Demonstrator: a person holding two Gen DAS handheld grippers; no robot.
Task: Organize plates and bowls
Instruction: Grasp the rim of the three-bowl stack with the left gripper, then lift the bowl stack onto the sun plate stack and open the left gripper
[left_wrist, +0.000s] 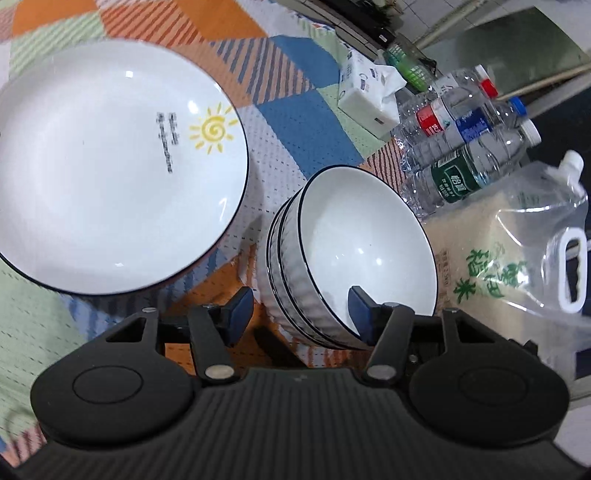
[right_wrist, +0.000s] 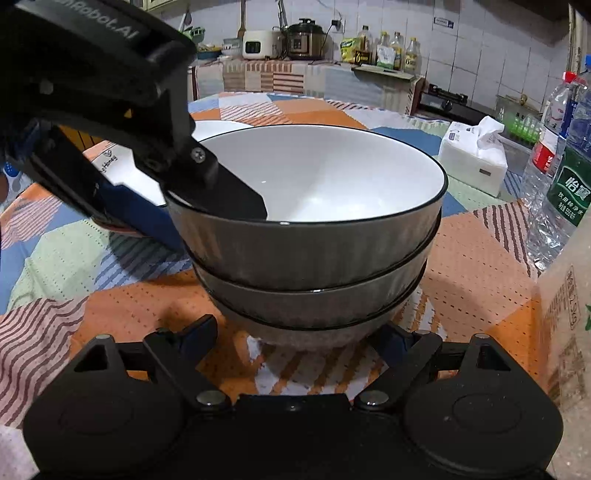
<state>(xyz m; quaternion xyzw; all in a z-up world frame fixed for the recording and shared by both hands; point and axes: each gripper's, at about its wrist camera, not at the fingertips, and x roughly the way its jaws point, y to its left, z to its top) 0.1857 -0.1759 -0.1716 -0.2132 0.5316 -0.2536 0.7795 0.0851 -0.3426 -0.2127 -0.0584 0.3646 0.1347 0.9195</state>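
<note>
A stack of three white ribbed bowls (left_wrist: 343, 251) with dark rims stands on the patterned tablecloth. My left gripper (left_wrist: 301, 314) is open and straddles the near rim of the top bowl, one finger inside, one outside. In the right wrist view the same stack (right_wrist: 317, 236) fills the centre, with the left gripper's finger (right_wrist: 229, 195) over its left rim. My right gripper (right_wrist: 295, 341) is open and empty, low at the base of the stack. A large white plate (left_wrist: 110, 166) with a yellow sun drawing lies left of the bowls.
Several water bottles (left_wrist: 465, 147) lie right of the bowls, beside a tissue pack (left_wrist: 369, 96) and a clear rice bag (left_wrist: 517, 258). In the right wrist view the bottles (right_wrist: 561, 158) and the tissue pack (right_wrist: 476, 158) stand at right; a kitchen counter (right_wrist: 303, 70) is behind.
</note>
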